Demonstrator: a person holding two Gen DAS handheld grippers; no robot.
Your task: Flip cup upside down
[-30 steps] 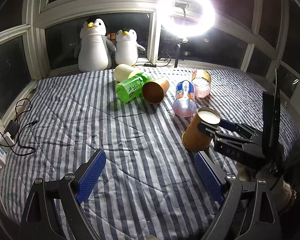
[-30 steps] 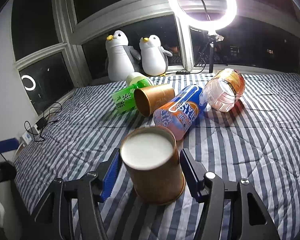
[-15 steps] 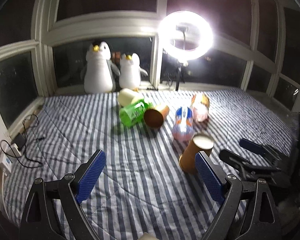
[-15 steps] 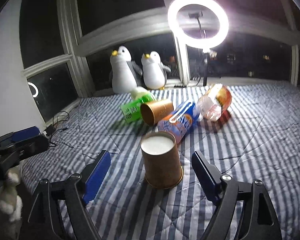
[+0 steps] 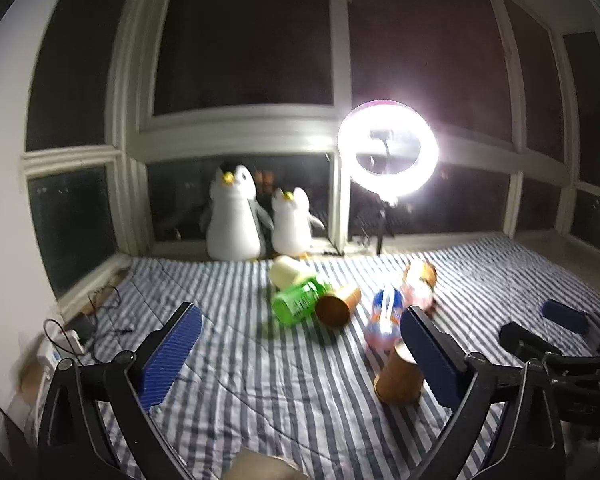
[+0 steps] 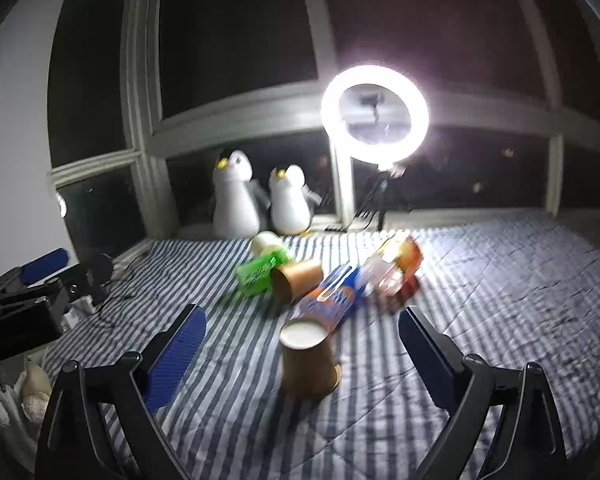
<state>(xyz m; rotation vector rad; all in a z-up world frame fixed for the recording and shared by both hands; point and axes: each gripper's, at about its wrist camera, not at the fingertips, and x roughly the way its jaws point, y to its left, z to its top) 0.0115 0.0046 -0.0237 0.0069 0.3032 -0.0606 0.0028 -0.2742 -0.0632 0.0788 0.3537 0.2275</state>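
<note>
A brown paper cup (image 6: 309,360) stands upside down on the striped bedspread (image 6: 500,320), white bottom facing up. In the left wrist view the cup (image 5: 396,376) is partly hidden behind my left gripper's right finger. My right gripper (image 6: 300,344) is open and empty, pulled back from the cup, which stands free between and beyond its fingers. My left gripper (image 5: 300,344) is open and empty, to the left of the cup. The right gripper also shows in the left wrist view (image 5: 556,332).
A second brown cup (image 6: 296,282) lies on its side beside a green bottle (image 6: 260,272), a blue-orange bottle (image 6: 332,304) and a clear jar (image 6: 396,268). Two plush penguins (image 6: 236,200) and a ring light (image 6: 374,114) stand at the window. Cables lie at the left edge (image 5: 100,320).
My right gripper opened off the upside-down cup and drew back from it. Both grippers have pulled back and tilted up, so the cup looks smaller and farther.
</note>
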